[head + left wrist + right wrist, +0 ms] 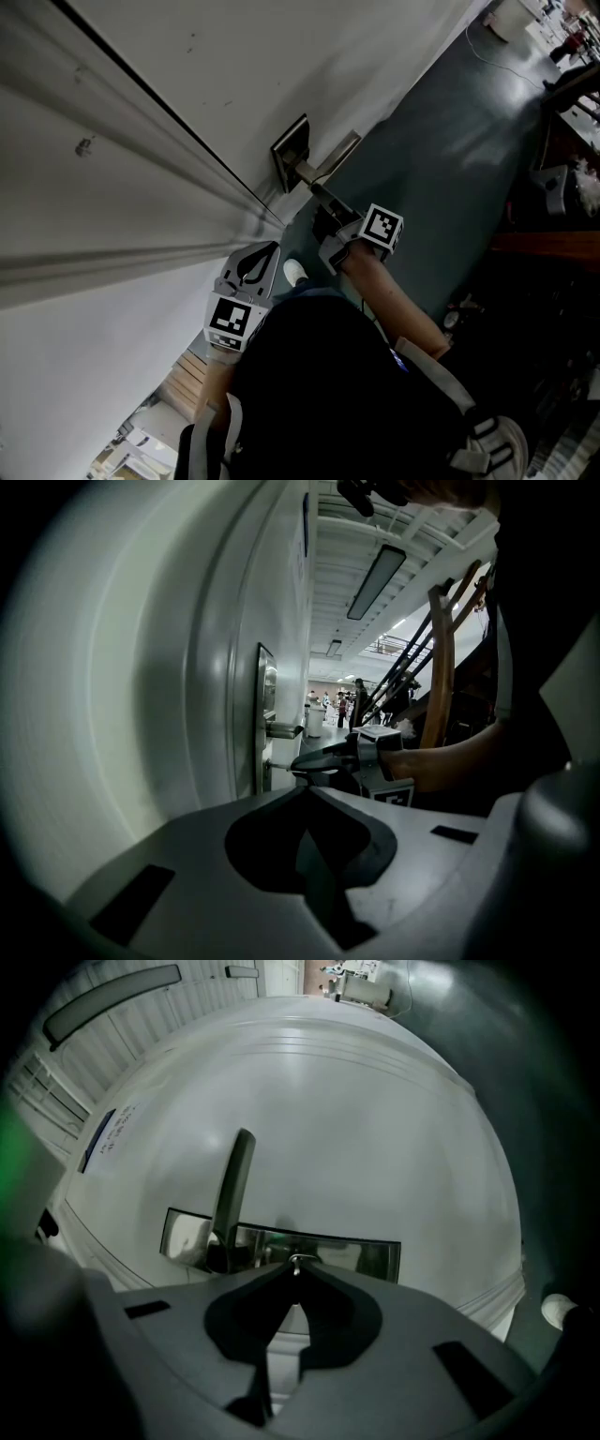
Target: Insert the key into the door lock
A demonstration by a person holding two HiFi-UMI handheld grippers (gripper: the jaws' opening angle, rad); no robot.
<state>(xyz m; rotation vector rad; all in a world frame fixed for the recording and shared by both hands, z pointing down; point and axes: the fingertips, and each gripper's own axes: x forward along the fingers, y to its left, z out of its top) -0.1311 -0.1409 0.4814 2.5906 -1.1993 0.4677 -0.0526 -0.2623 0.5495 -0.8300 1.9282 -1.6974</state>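
The white door [169,84] carries a steel lock plate [289,150] with a lever handle [330,161]. My right gripper [319,199] is right at the plate, below the handle, shut on a small metal key [296,1261]. The key's tip meets the lock plate [323,1252] next to the handle [232,1190]. From the side, in the left gripper view, the key [278,764] spans the short gap between the right gripper [323,759] and the plate [265,719]. My left gripper [274,247] hangs lower along the door, shut with nothing in it, its tips [305,791] pressed together.
A dark grey floor [450,141] runs beside the door. The person's white shoe [294,272] is near the door's foot. Wooden slats [187,375] lie at the lower left. Dark furniture [553,244] crowds the right side. A hallway with distant people [349,705] lies beyond.
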